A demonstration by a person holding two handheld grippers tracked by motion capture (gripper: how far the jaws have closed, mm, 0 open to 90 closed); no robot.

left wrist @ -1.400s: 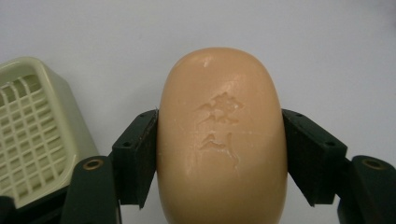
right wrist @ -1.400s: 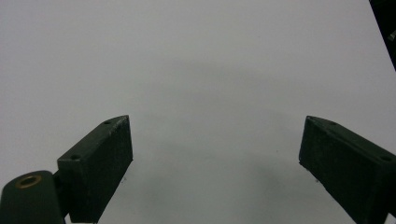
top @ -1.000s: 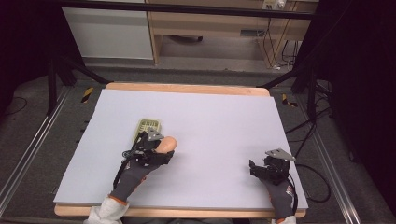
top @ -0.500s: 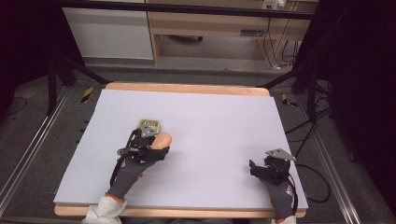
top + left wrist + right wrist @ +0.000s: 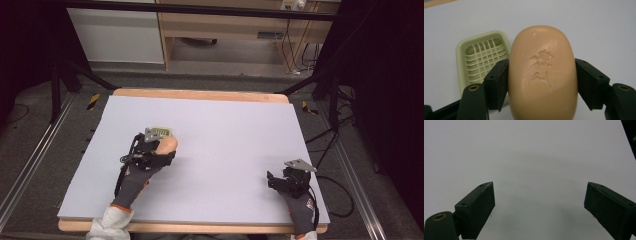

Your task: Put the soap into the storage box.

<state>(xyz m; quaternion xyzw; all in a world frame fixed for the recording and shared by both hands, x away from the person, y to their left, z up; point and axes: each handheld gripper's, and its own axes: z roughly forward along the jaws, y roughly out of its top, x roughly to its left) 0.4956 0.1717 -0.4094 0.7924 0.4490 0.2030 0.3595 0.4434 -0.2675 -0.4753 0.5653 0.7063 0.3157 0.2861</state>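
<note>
Left gripper view: soap bar (image 5: 542, 75) clamped between jaws, green dish (image 5: 482, 57) just behind; right gripper (image 5: 539, 207) jaws apart over bare board (image 5: 529, 150).

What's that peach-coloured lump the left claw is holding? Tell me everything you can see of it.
It is a bar of soap, a smooth, rounded oval, peach-orange with a waxy look. A small raised emblem is stamped in its upper face, with a few faint scratches. The left claw clamps it by its two long sides, one black jaw pressed on each. It sits beside a pale green soap dish with a grid floor, not in it.
</note>
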